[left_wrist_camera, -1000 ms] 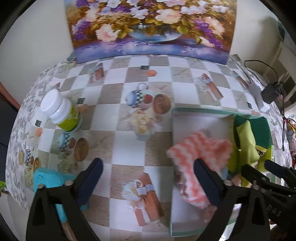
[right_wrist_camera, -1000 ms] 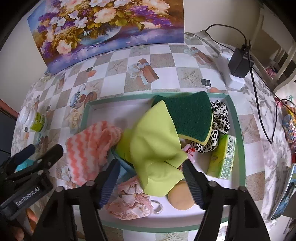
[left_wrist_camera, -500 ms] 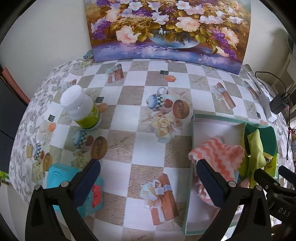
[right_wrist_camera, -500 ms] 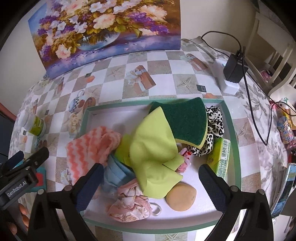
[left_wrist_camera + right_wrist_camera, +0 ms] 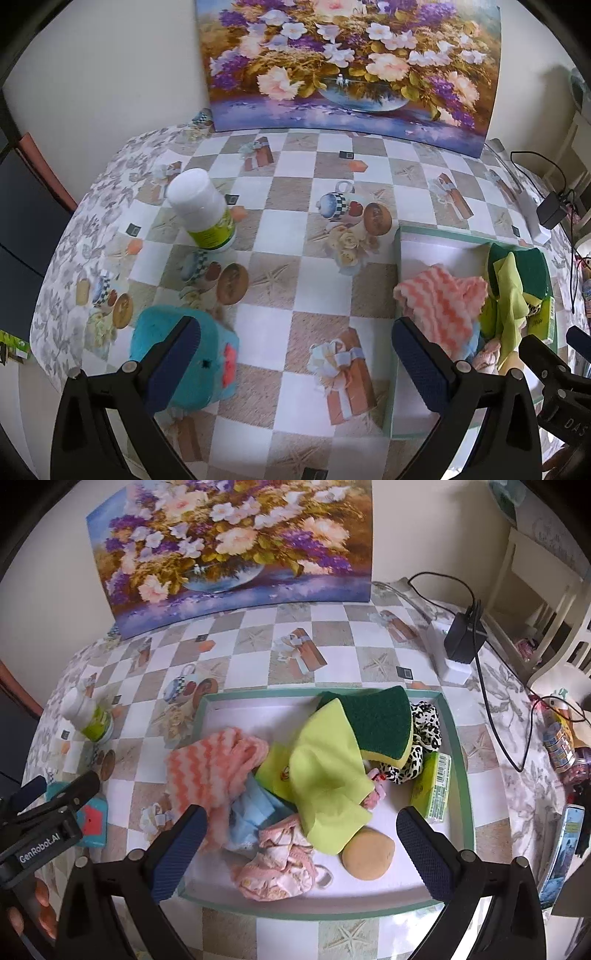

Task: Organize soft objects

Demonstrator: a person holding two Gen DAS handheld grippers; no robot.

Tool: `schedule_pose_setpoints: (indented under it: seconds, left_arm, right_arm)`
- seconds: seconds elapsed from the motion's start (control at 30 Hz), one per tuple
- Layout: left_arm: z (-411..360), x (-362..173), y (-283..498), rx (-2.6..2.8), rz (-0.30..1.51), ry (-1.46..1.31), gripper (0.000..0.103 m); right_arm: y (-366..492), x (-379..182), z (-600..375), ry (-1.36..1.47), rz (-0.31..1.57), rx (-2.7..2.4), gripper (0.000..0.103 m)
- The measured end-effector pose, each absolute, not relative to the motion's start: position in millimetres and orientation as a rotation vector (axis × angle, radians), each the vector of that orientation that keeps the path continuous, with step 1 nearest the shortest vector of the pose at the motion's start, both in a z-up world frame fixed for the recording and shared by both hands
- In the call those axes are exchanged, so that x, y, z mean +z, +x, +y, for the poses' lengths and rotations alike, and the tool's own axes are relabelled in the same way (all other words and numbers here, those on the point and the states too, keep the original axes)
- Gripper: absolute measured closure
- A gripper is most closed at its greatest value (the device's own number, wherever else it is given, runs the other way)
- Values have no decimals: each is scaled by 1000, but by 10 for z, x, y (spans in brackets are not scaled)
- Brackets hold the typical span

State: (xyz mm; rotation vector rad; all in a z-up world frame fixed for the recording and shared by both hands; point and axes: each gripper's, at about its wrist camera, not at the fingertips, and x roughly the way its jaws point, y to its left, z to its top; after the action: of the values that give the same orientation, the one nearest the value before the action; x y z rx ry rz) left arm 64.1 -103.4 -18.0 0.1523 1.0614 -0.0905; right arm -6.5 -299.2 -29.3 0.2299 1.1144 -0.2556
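My right tool (image 5: 299,843) spread wide and empty above the green-rimmed white tray (image 5: 456,738) of soft cloths, pink-and-white zigzag towel (image 5: 212,766) at its left end, my left tool (image 5: 295,354) wide open, empty, over the checkered surface (image 5: 280,266), fuzzy turquoise toy (image 5: 184,354) beneath its left finger.

Both tools share one build. The left gripper (image 5: 295,362) has matte black angular arms ending in dark navy, finely dimpled pads, with a round silver screw at each finger joint. The right gripper (image 5: 301,849) looks the same, its pads (image 5: 421,853) mesh-textured. In the right wrist view the left tool's black body carries white "GenRobot.AI" lettering, with fingertips (image 5: 40,897) of a hand just below it.
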Motion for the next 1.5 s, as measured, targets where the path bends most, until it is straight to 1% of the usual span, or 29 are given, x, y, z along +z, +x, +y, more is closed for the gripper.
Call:
schedule_pose_setpoints:
  seconds: [0.47,0.83,1.5]
  left_arm:
    - [-706,-16,181,-55,992,165,0]
    - [-735,-69,-94,-71,988,261,0]
    - [-665,-67,-28,-74,980,222,0]
  right_arm:
    - [-413,-139,-2713,180,1068,-222,0]
    - [-631,-130,-2702,180,1063,-240,0]
    - [-632,-154,-2712,142,1060,-251,0]
